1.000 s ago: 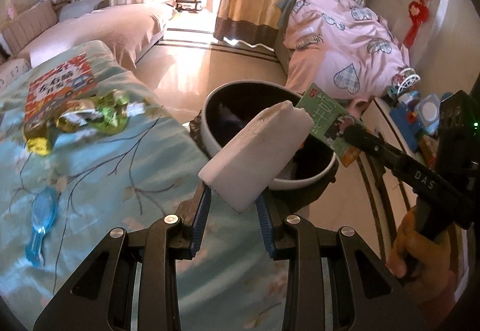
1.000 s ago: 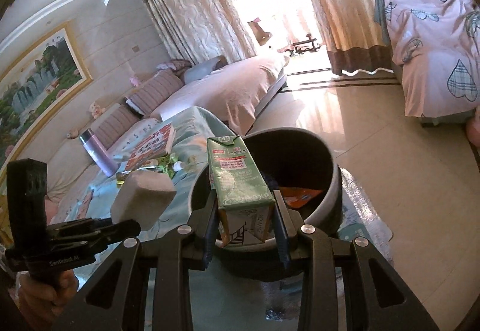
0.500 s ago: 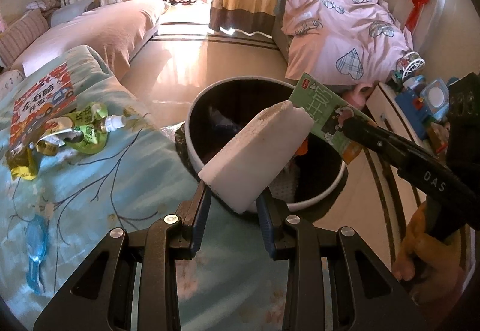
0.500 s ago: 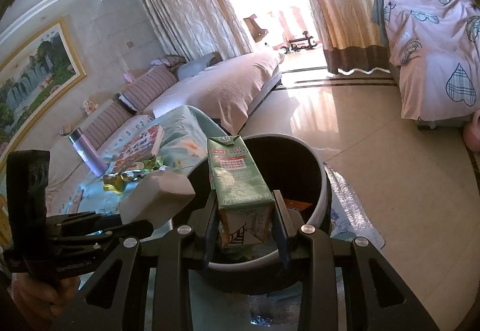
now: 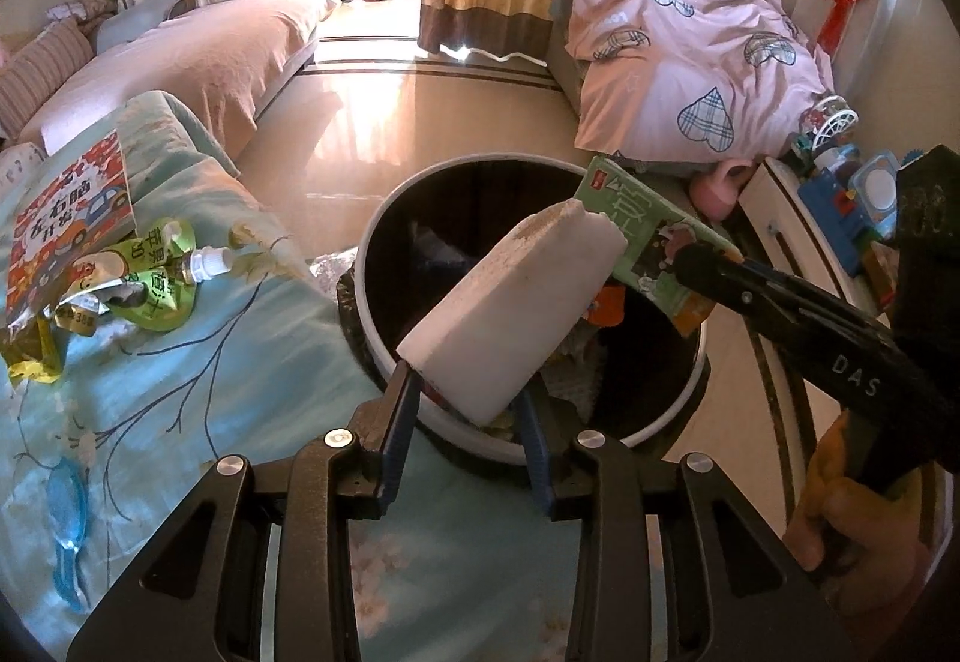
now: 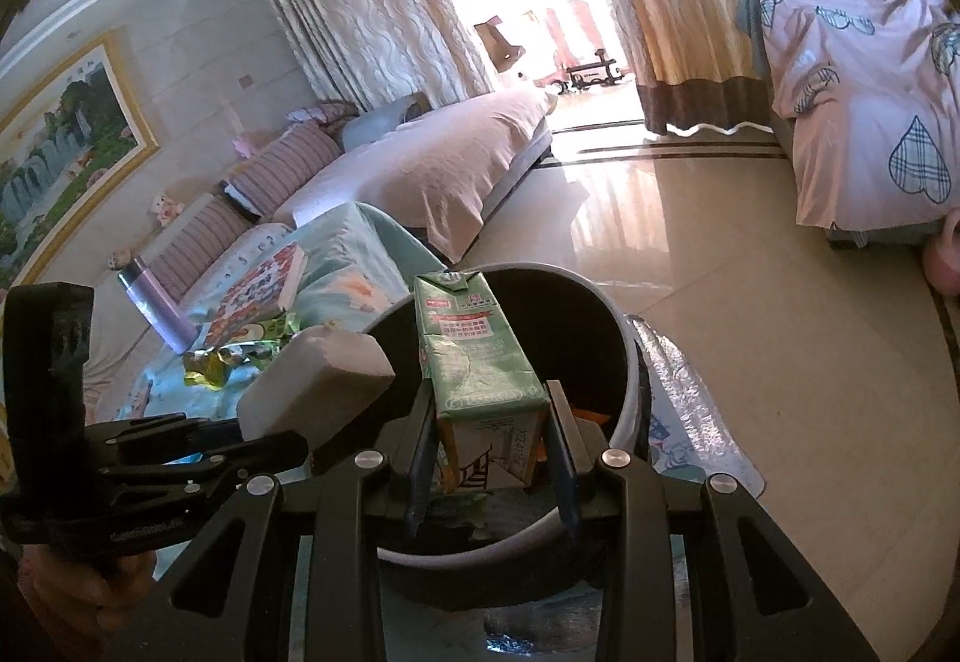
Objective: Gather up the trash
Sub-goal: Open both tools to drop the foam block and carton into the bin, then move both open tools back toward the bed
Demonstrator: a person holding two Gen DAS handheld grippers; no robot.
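White block (image 5: pixel 516 314) between tool (image 5: pixel 468 416) pads

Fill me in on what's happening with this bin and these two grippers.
A person is clearing trash off the blue cloth. The left gripper grips a white foam block, and the right gripper grips a green drink carton. Both are held over the open trash bin; neither is dropped yet. Snack pouches remain on the cloth.
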